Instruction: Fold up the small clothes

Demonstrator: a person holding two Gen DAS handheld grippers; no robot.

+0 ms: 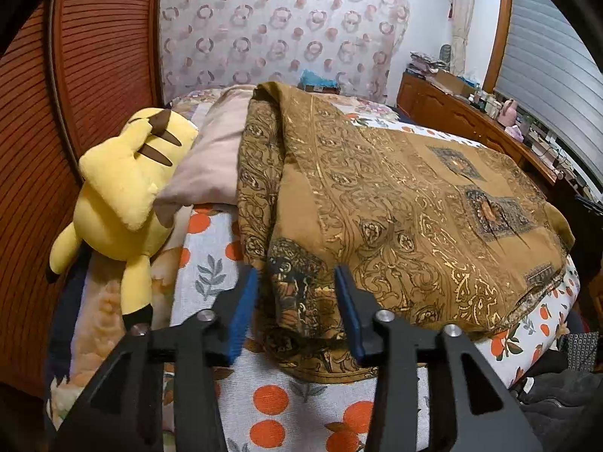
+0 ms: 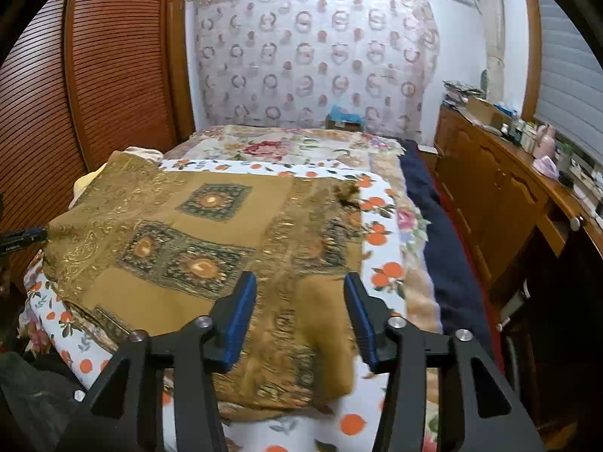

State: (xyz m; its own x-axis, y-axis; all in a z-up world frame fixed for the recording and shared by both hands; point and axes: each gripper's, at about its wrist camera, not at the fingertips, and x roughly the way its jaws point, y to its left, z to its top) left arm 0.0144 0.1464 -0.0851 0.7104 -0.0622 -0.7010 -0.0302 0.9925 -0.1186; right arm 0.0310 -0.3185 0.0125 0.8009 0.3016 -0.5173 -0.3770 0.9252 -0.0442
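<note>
**Brown cloth spread on the bed, both tongs parted**

On the orange-print bedsheet [image 1: 264, 395] lies the brown patterned cloth [image 1: 395, 207] — partly folded, its near edge hanging toward the sheet's front border. Above the cloth's near left corner, the left gripper [image 1: 296, 312] stands about half open, blue pads [image 1: 245, 312] either side of the fabric but not pressing it. Over the cloth's near right edge, the right gripper [image 2: 299, 320] is likewise half open and holds nothing. Left of the cloth, a yellow plush toy [image 1: 120, 203] leans against a pink pillow [image 1: 215, 162] — both just beside its folded edge.
</note>
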